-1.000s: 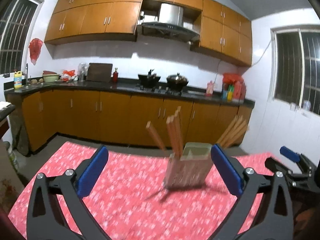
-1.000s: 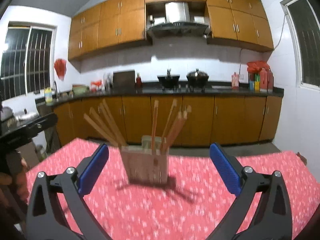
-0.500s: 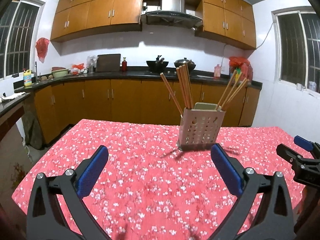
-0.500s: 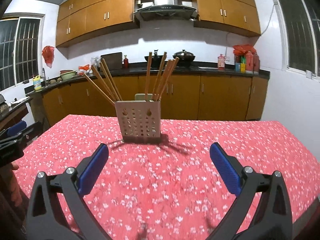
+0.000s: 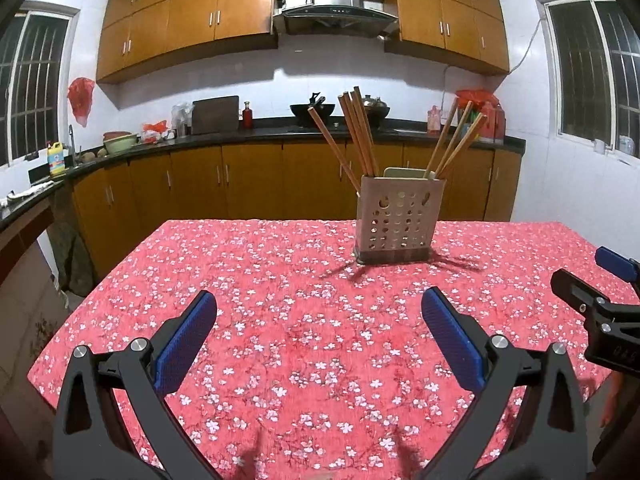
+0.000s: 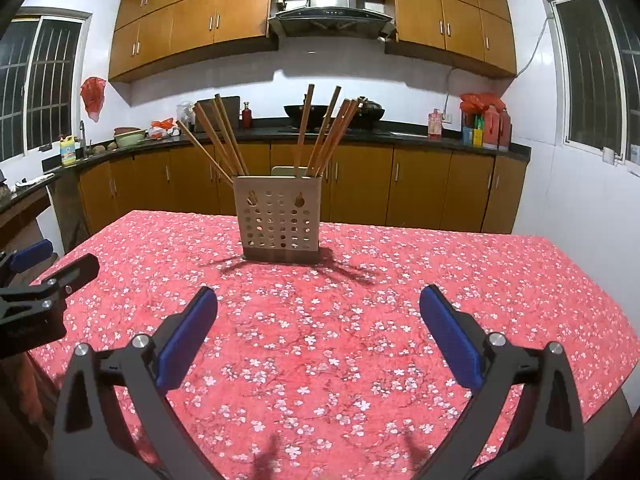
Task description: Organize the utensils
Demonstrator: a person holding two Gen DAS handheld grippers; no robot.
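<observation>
Two grippers, both empty. Left gripper (image 5: 319,326) sits low in the left wrist frame, jaws spread wide, blue pads (image 5: 185,342) well apart, nothing between them but the tablecloth (image 5: 280,320). Right gripper (image 6: 318,324) is the same in the right wrist frame: jaws wide open, holding nothing, hovering over the red floral cloth.

Utensil holder (image 5: 399,218): beige perforated box, upright on the cloth, centre-right of the left wrist frame and just left of centre in the right wrist frame, well apart from both grippers. Chopsticks (image 5: 358,136) stand in it, fanned out in two groups, one leaning left, one leaning right. Exact count hard to tell, some overlap. A pale flat piece shows behind the holder's rim; can't tell what it is.

Each gripper shows in the other's view: right one at the right edge of the left wrist frame, left one at the left edge of the right wrist frame.

Background, upper half of both frames: wood cabinets (image 6: 192,28), range hood (image 6: 330,4), dark counter (image 6: 420,142) with pots and bottles.
</observation>
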